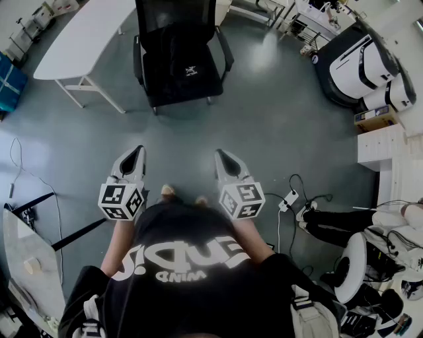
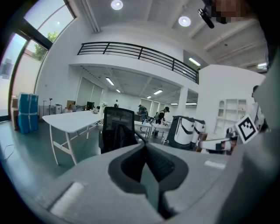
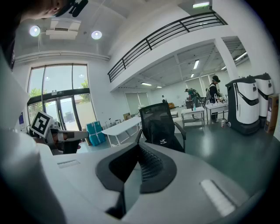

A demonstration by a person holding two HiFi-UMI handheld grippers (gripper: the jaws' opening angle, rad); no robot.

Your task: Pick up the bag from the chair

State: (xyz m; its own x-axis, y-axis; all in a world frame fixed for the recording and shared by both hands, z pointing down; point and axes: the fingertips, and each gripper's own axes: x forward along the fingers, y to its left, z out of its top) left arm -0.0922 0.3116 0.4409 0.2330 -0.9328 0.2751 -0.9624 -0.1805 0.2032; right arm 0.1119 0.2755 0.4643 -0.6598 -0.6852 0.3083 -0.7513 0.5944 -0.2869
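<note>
A black bag (image 1: pixel 188 72) with a small white logo lies on the seat of a black mesh-backed office chair (image 1: pixel 173 16) at the far side of the grey floor. Both gripper views look toward it: the bag (image 3: pixel 165 141) on the chair (image 3: pixel 154 114) in the right gripper view, and the bag (image 2: pixel 117 136) on the chair (image 2: pixel 118 118) in the left. My left gripper (image 1: pixel 137 153) and right gripper (image 1: pixel 221 156) are held side by side in front of my body, well short of the chair. Their jaws meet, with nothing between them.
A white table (image 1: pixel 79 33) stands left of the chair, with a blue box (image 1: pixel 8 82) further left. Two white-and-black machines (image 1: pixel 367 63) and a white shelf (image 1: pixel 383 142) stand at the right. A power strip with cables (image 1: pixel 289 198) and a seated person's legs (image 1: pixel 337 228) are to my right.
</note>
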